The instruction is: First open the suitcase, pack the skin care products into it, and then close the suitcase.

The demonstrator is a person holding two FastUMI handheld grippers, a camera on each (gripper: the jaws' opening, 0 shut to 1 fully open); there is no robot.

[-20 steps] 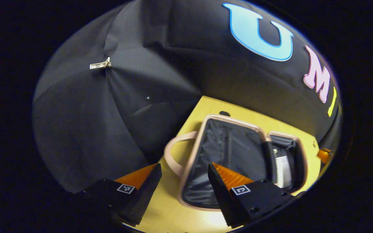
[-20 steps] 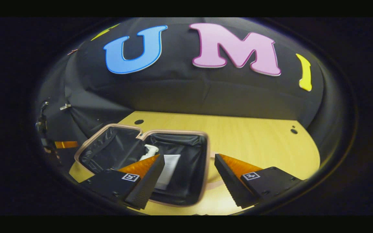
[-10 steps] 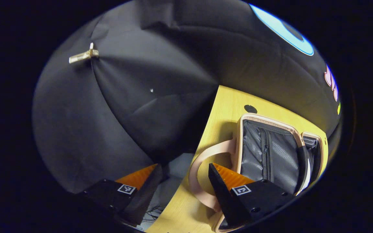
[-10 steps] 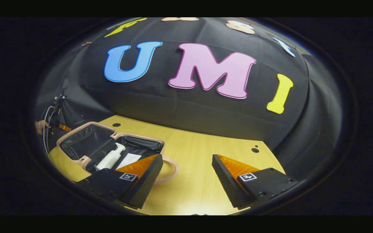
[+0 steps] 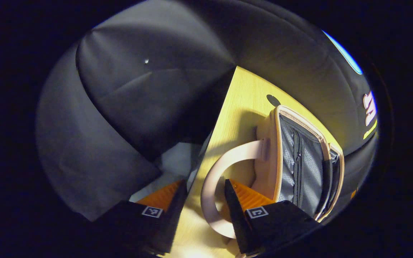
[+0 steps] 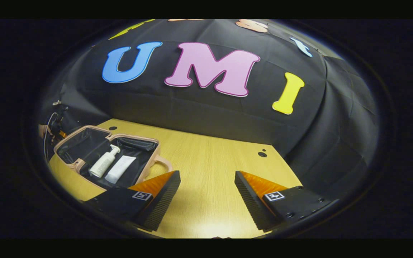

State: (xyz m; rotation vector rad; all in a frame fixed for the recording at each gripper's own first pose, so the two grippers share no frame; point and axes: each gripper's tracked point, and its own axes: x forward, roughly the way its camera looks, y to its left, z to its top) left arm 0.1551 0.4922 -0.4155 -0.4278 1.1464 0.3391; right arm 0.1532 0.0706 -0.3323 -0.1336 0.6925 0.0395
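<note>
- Two grippers logged, both with fingers spread and nothing clamped between them.
- Left gripper point(image 5: 201, 208): fingers apart, low over the near left edge of the yellow wooden surface point(image 5: 242, 96). The pale pink carry handle point(image 5: 213, 175) of the suitcase arcs through the gap between the fingers; cannot tell whether either finger touches it. The right finger point(image 5: 238, 200) lies just beside the handle's loop, the left finger point(image 5: 172, 200) hangs past the surface edge, over a pale patch below.
- Suitcase point(image 5: 301, 157), left gripper view: lies open on the surface, seen edge-on from its handle end, pink rim around a grey lined interior with a zip and mesh panel.
- Right gripper point(image 6: 206, 195): fingers wide apart, holding nothing, touching nothing, above bare surface well to the right of the suitcase.
- Suitcase, right gripper view point(image 6: 84, 138): both halves open flat at the far left of the surface, black lining showing, handle toward the middle of the surface.
- Contents: a white pump bottle point(image 6: 103, 163) and a white tube point(image 6: 120, 168) lie side by side in the nearer half.
- Two small dark holes point(image 6: 262, 154) mark the surface at the far right.
</note>
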